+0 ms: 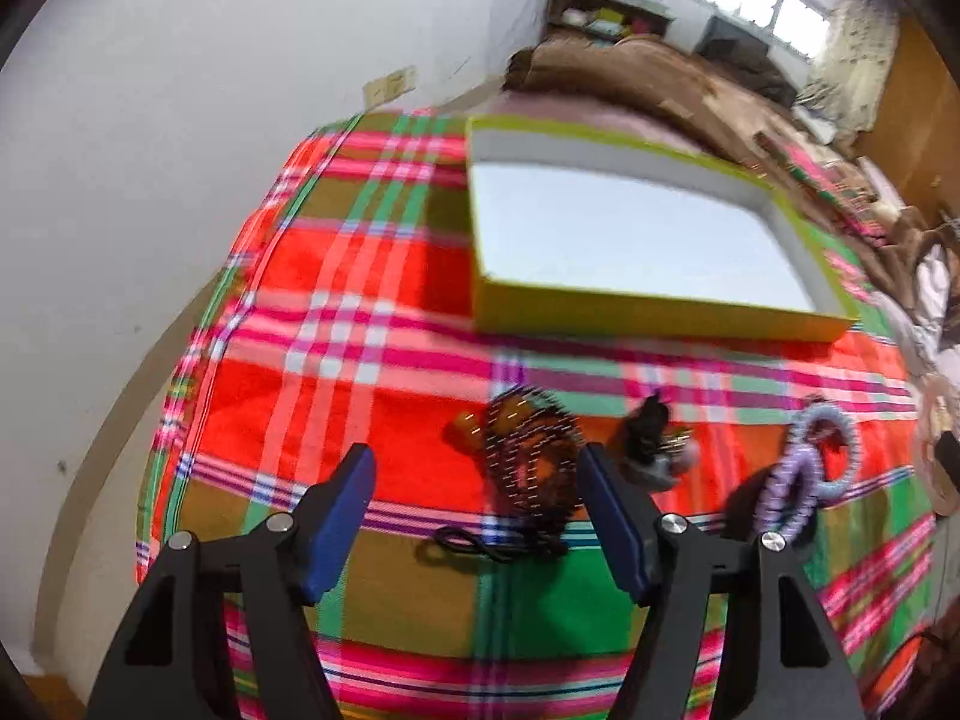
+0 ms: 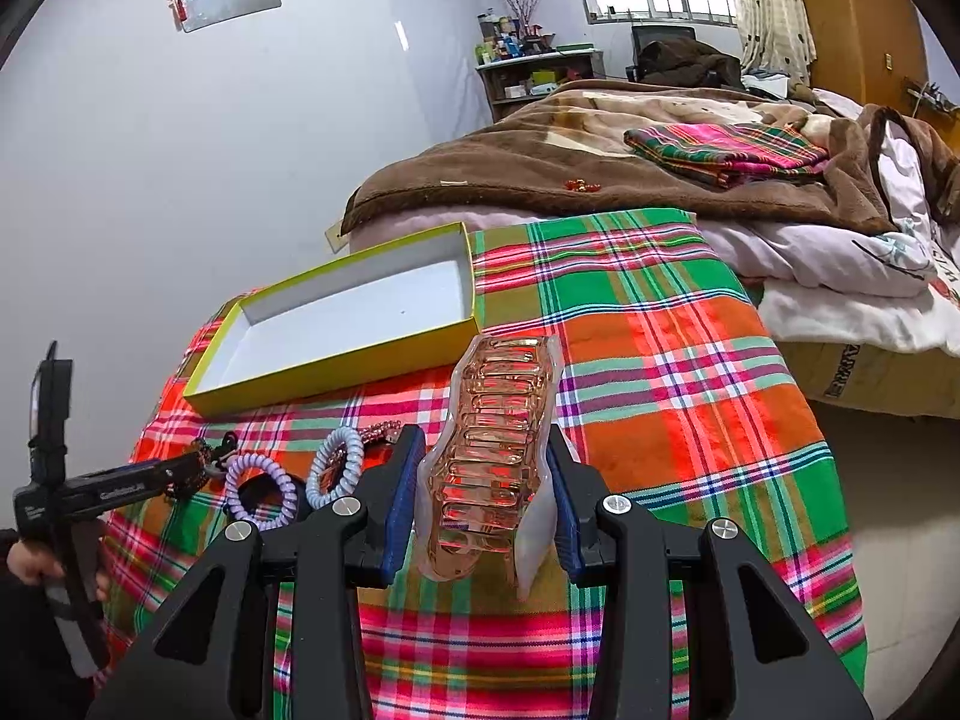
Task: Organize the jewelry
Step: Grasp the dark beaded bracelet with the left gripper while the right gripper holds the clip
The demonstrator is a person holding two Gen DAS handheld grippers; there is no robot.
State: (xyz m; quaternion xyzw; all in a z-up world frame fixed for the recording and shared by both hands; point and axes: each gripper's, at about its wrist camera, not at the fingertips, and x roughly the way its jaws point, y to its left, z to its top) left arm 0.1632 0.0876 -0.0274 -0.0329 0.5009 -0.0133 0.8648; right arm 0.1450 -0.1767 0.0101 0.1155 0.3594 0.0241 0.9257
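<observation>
Right gripper (image 2: pixel 483 501) clamped on translucent pink plastic claw hair clip (image 2: pixel 495 450), held above the plaid-covered worktop (image 2: pixel 690 396), near the empty yellow-rimmed cardboard box (image 2: pixel 336 360). Clip judged light, rigid, slick, brittle at teeth; grip by flanks. Left gripper (image 1: pixel 477 525) open over dark beaded bracelet (image 1: pixel 531 468): limp, scoop mid-loop.

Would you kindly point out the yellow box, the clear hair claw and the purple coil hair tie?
yellow box (image 2: pixel 336 373): right wrist view, near side wall.
hair claw (image 2: pixel 492 450): right wrist view, ribbed top.
purple coil hair tie (image 2: pixel 235 468): right wrist view, left of loop.
</observation>
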